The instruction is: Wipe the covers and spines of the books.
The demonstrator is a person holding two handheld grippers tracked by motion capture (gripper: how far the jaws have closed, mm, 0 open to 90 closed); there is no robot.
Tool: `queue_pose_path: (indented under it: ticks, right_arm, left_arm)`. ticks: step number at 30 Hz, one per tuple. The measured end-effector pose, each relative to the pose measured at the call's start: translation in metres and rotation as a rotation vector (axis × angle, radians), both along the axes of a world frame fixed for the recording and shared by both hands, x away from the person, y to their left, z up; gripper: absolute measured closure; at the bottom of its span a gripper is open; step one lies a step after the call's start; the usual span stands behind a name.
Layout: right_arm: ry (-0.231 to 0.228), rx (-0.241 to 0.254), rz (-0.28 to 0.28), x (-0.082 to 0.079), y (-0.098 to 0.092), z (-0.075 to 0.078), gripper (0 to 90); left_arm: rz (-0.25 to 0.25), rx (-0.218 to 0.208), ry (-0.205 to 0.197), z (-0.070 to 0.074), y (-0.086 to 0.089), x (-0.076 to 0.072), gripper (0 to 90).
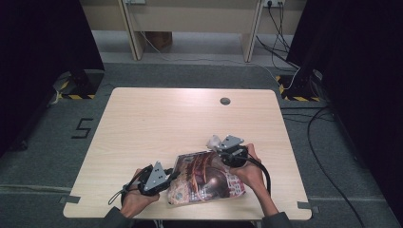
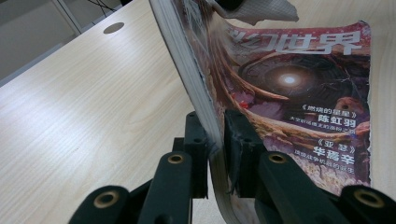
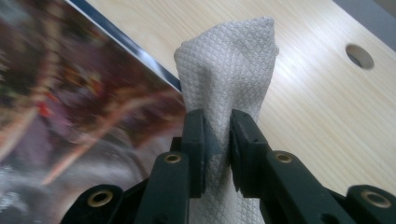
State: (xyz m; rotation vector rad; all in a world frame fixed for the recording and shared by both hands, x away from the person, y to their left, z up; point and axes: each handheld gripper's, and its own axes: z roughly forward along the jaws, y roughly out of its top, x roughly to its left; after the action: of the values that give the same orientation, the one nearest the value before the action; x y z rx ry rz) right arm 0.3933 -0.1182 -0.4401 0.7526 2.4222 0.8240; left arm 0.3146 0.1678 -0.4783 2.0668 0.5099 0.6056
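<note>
A dark-curtained room with grey carpet surrounds the pale wood counter (image 1: 157,123), cable hole at 12 o'clock. The magazine (image 1: 204,178), at 6 o'clock, reads "世界", probably "科幻" before; left gripper (image 2: 215,140) jaws clamp its edge. Right gripper (image 3: 217,144) jaws pinch a cloth (image 3: 229,70).

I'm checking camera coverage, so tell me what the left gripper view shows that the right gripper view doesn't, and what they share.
Left gripper view alone: the left hand-held gripper clamped on the magazine's edge, with the cover art sharp, its white title and author lines readable, and the stacked page edges visible.

Right gripper view alone: the right hand-held gripper pinching a bunched white cloth with a quilted diamond texture, seen close up.

Both share: the magazine, which is blurred in the right gripper view, the light wooden table, and its round cable hole.
</note>
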Motion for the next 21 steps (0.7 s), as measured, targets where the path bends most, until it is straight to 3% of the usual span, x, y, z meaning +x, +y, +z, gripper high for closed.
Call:
queue_pose_path:
  ticks: [4, 9, 13, 21]
  right_arm:
    - [-0.017, 0.024, 0.043, -0.007, 0.014, 0.007, 77.3]
    - [-0.047, 0.004, 0.081, -0.014, 0.025, 0.014, 77.3]
    - [-0.029, 0.017, 0.067, -0.009, 0.018, 0.011, 77.3]
    - [0.004, -0.017, -0.006, 0.008, -0.004, -0.004, 77.5]
  left_arm:
    - [0.001, 0.003, -0.001, 0.0, 0.0, 0.0, 79.4]
    - [0.0, 0.008, -0.01, 0.001, 0.0, -0.001, 79.4]
    - [-0.003, 0.014, -0.016, 0.001, 0.0, -0.002, 79.5]
    - [-0.005, 0.023, -0.025, 0.002, -0.001, -0.001, 79.5]
